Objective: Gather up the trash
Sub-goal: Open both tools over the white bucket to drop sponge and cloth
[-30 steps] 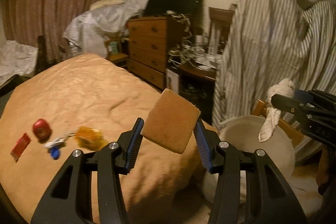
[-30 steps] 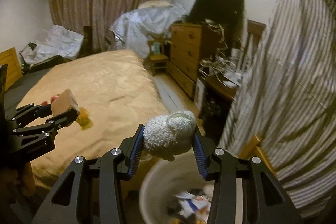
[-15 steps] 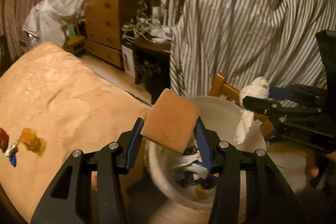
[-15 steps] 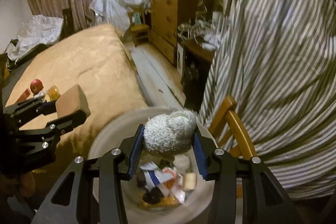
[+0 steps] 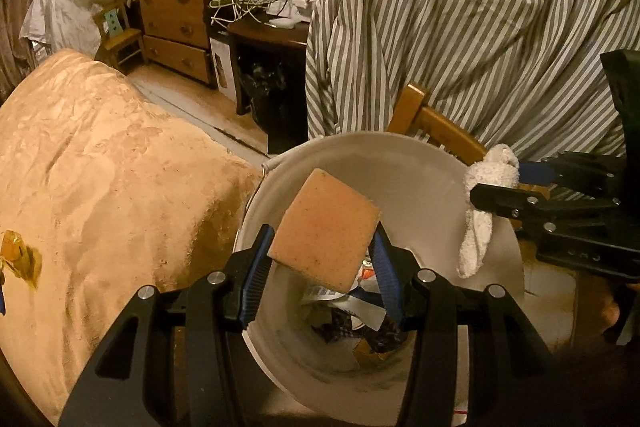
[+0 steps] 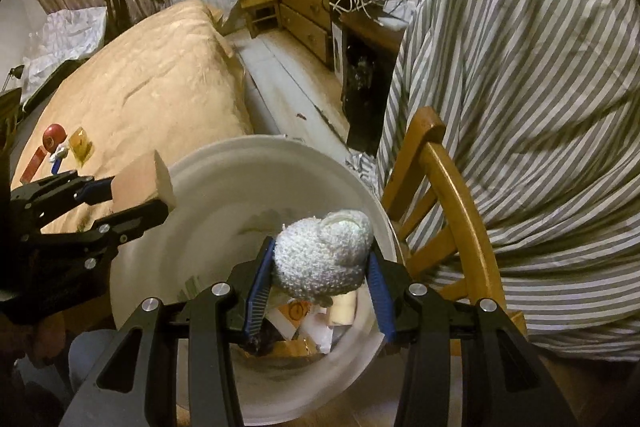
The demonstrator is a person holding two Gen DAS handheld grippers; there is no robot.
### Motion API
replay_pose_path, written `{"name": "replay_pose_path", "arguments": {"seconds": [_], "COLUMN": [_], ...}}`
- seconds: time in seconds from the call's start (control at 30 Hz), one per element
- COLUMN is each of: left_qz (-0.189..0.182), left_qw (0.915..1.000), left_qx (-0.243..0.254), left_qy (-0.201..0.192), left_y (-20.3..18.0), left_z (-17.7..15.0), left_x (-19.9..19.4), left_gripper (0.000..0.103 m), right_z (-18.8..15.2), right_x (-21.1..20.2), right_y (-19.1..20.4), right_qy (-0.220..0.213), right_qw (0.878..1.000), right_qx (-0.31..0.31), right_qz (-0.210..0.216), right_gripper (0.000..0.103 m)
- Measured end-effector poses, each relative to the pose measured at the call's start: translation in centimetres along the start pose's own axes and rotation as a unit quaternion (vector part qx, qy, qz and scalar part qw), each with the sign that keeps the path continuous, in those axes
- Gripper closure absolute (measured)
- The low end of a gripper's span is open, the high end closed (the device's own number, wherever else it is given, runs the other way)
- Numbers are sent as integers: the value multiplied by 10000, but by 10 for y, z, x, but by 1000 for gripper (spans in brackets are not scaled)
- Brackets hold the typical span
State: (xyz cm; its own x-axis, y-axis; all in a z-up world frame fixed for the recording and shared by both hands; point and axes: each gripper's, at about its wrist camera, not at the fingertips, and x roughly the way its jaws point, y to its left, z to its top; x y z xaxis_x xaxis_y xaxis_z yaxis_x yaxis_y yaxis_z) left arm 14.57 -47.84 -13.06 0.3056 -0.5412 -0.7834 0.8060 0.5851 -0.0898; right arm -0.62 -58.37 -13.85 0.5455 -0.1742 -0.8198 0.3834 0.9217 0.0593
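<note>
My left gripper (image 5: pixel 322 263) is shut on an orange-brown sponge (image 5: pixel 324 227), held tilted over the open mouth of a white bucket (image 5: pixel 420 163) with several scraps of trash at its bottom. My right gripper (image 6: pixel 320 273) is shut on a balled white fluffy cloth (image 6: pixel 322 261), also hanging over the bucket (image 6: pixel 224 187). In the left wrist view the right gripper (image 5: pixel 494 193) comes in from the right with the cloth (image 5: pixel 480 211) dangling. In the right wrist view the left gripper (image 6: pixel 138 193) and sponge (image 6: pixel 142 183) sit over the bucket's left rim.
A tan bed (image 5: pixel 100 167) lies left of the bucket, with a yellow wrapper (image 6: pixel 81 143), a red round thing (image 6: pixel 54 137) and a red packet (image 6: pixel 32 165) on it. A wooden chair (image 6: pixel 444 187) draped in striped cloth (image 6: pixel 520 87) stands right of the bucket. A dresser (image 5: pixel 172 7) is behind.
Both grippers have swung from above the bed over to the bucket and tipped downward, each carrying its item. The bucket's inside has come into full view.
</note>
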Motion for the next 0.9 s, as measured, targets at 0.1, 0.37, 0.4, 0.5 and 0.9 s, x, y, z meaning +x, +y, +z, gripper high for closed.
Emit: {"name": "replay_pose_path", "arguments": {"seconds": [0.1,0.37,0.4,0.5,0.9], "left_qz": [26,70,67,60,164], "left_qw": [10000,9999,9999,9999,9997], "left_qx": [-14,-79,-91,-98,-137], "left_qy": [31,67,70,87,140], "left_y": [1,3,4,4,7], "left_z": [-1,0,0,0,-3], "left_x": [4,9,9,11,15], "left_gripper": [56,56,56,56,33], "right_z": [-4,-8,-8,-8,-13], "right_x": [2,13,14,16,21], "right_y": [4,8,9,10,10], "right_qy": [70,172,175,175,134], "right_qw": [10000,9998,9998,9998,9998], "right_qx": [-29,-22,-23,-11,119], "right_qz": [9,36,39,35,67], "right_gripper": [58,58,58,58,36]}}
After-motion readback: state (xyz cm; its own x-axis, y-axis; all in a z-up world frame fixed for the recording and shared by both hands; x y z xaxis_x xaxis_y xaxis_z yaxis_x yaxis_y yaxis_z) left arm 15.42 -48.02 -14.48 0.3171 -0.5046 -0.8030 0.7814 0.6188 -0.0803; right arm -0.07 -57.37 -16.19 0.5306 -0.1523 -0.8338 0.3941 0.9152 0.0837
